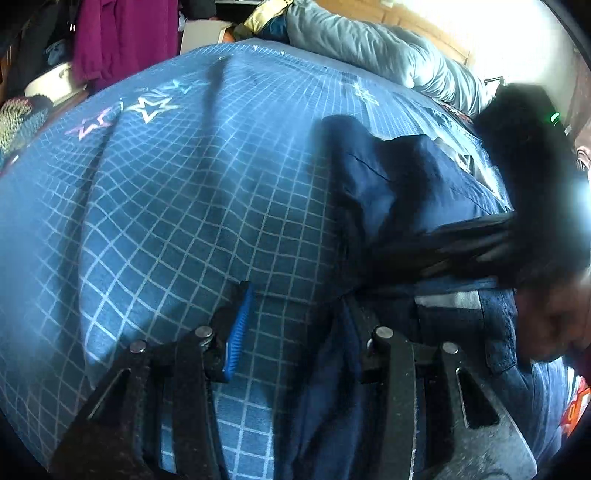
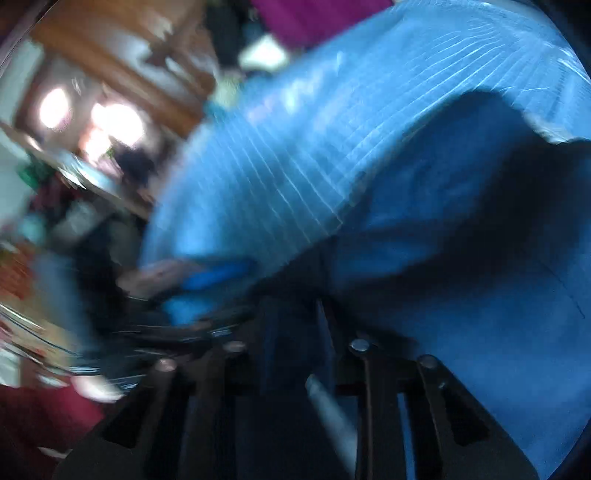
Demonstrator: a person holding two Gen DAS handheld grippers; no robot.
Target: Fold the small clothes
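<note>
A navy garment [image 1: 399,177] lies crumpled on the right part of a bed with a blue grid sheet [image 1: 166,206]. My left gripper [image 1: 295,295] hovers low over the sheet, its blue-padded finger [image 1: 238,328] bare. The other finger is draped by a navy fold, with the sheet showing in the gap, so it stands open. My right gripper [image 1: 424,247] reaches in from the right as a dark blur across the garment. In the blurred right wrist view, my right gripper [image 2: 295,306] has its fingers close together with navy garment [image 2: 461,258] cloth between them.
A grey-blue duvet [image 1: 369,40] is bunched along the bed's far side. A magenta garment [image 1: 125,33] hangs at the back left near a white basin [image 1: 51,81]. A blurred hand [image 1: 554,317] is at the right edge. Room clutter [image 2: 55,221] fills the left.
</note>
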